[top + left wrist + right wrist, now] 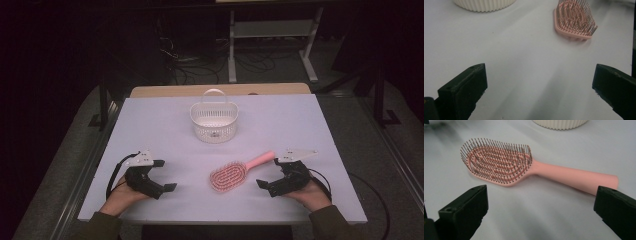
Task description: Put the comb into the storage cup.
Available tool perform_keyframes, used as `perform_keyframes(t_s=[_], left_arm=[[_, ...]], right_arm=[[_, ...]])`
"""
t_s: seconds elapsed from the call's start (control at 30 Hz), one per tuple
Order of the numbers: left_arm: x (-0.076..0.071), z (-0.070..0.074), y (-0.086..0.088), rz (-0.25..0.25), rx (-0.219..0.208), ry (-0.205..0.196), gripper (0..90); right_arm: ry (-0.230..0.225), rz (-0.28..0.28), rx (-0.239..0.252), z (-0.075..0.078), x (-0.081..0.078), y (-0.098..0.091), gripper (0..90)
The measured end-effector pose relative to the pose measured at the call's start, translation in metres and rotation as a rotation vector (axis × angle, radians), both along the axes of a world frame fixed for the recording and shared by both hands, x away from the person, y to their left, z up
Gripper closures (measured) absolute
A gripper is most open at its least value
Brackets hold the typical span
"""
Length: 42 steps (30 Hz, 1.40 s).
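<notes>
On the white table (150,130), a pink plastic hairbrush (235,173) is my landmark: bristles up, vented oval head with thin dark pins, smooth tapered handle angled up-right toward the far side. Beyond the hairbrush sits a white slotted plastic basket (214,120) with a looped handle, well apart from it. Left of the hairbrush, my left gripper (165,175) rests on the table, blocky black jaws spread wide, holding nothing. Right of the hairbrush, near its handle end, my right gripper (267,174) is likewise parted and empty; in the right gripper view the hairbrush lies just ahead of its jaws, untouched.
</notes>
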State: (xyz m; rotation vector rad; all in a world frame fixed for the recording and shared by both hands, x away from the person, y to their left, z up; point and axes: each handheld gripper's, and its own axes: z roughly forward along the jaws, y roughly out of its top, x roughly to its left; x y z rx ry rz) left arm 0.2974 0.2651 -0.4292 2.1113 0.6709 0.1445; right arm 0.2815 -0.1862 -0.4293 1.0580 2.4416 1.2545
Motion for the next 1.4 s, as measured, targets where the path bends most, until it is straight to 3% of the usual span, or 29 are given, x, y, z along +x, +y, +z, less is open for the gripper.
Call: perform_keyframes(t_s=[0.37, 0.83, 1.4], left_arm=[[0.001, -0.001, 0.002, 0.005, -0.016, 0.0, 0.0], [0.001, -0.002, 0.0, -0.007, -0.021, -0.002, 0.0], [0.001, -0.002, -0.001, -0.015, -0.037, -0.003, 0.0]], right_arm=[[0.008, 0.0, 0.016, 0.002, 0.003, -0.001, 0.0], [0.005, -0.01, -0.024, 0.005, 0.005, 0.002, 0.4], [0.031, -0.01, -0.01, 0.016, 0.016, 0.007, 0.8]])
